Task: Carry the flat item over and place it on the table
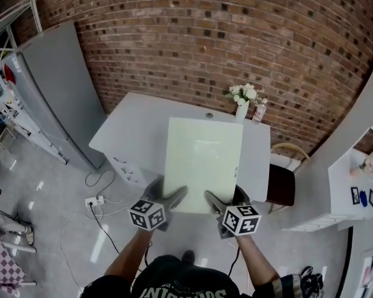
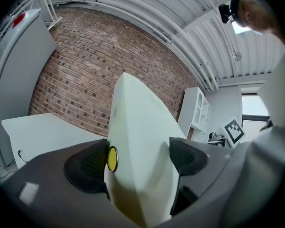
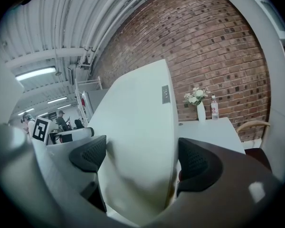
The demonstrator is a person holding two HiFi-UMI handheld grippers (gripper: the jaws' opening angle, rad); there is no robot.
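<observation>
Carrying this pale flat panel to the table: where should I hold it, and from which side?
By its near edge, one gripper toward each corner, coming from your side. The panel is thin and wide, so the spread pinches of the left gripper and right gripper should resist tipping.

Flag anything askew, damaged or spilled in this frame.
Nothing stands out. The flat panel looks intact, clamped at its near edge by the left gripper and right gripper; the vase and bottle stand upright on the table.
</observation>
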